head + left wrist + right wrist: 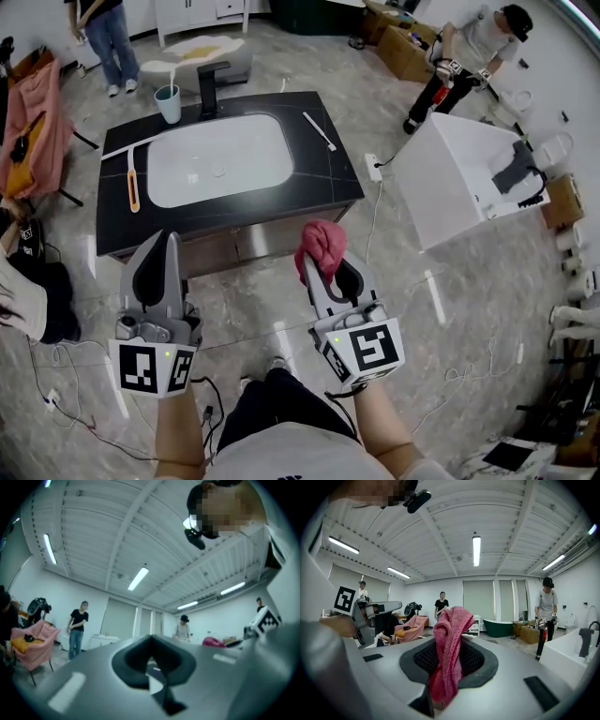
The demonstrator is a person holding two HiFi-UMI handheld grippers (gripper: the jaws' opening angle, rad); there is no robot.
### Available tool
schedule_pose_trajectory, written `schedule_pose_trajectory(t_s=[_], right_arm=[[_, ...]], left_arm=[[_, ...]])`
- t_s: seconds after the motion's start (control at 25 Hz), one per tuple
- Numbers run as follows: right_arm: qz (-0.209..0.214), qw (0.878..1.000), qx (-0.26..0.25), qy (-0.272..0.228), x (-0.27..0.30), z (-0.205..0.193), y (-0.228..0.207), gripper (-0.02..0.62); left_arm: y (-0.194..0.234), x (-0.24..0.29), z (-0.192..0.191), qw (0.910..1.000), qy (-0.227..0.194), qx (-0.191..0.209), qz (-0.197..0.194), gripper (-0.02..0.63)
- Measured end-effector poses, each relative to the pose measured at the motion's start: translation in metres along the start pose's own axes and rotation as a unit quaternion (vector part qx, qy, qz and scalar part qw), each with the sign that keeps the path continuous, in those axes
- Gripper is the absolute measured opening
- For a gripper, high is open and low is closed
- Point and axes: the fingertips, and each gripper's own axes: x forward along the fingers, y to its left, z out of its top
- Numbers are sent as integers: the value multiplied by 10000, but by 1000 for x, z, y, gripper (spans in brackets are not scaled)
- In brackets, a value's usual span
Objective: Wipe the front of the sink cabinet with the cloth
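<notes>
The sink cabinet (246, 246) stands ahead of me, with a black top and a white basin (220, 159); its grey front faces me. My right gripper (323, 267) is held up just before the cabinet's front right part, shut on a pink-red cloth (321, 240). In the right gripper view the cloth (449, 634) stands bunched above the jaws and hangs down between them. My left gripper (161, 244) is level with it at the left, in front of the cabinet, shut with nothing in it. The left gripper view looks up at the ceiling over the closed jaws of the left gripper (150, 641).
On the top stand a black faucet (211, 89) and a teal cup (169, 103), with an orange-handled tool (133, 187) and a white stick (319, 131). A white tub (459, 178) sits right. People stand at the back left (108, 37) and back right (459, 66). Cables (56, 403) cross the floor.
</notes>
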Motion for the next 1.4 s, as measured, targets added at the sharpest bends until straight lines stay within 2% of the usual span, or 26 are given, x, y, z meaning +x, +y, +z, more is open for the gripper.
schedule_pose_trajectory(t_s=[0.16, 0.4, 0.56, 0.68, 0.8, 0.88, 1.04, 1.24, 1.4], right_arm=[[33, 9999, 102, 25, 15, -18, 12, 94], [467, 9986, 34, 242, 62, -71, 29, 94], [704, 9970, -210, 235, 88, -97, 33, 91], [995, 9939, -407, 254, 97, -119, 41, 83], [1217, 9922, -1, 277, 106, -142, 49, 81], [1168, 9926, 153, 285, 112, -160, 52, 83], [847, 9955, -151, 404, 128, -199, 52, 84], [705, 9967, -163, 375, 145, -239, 49, 86], [619, 9973, -261, 303, 160, -268, 48, 84]], left_arm=[[16, -7, -11, 9997, 146, 167, -40, 5], [45, -17, -57, 9973, 515, 395, 332, 5], [56, -16, -93, 9965, 564, 367, 498, 5], [56, -18, -117, 9969, 546, 340, 449, 5], [53, -21, -140, 9961, 594, 575, 298, 5], [55, -24, -157, 9957, 609, 649, 249, 5], [61, -30, -190, 9967, 545, 569, 212, 5], [69, -34, -233, 9968, 441, 635, 187, 5], [74, -39, -268, 9956, 292, 863, 200, 5]])
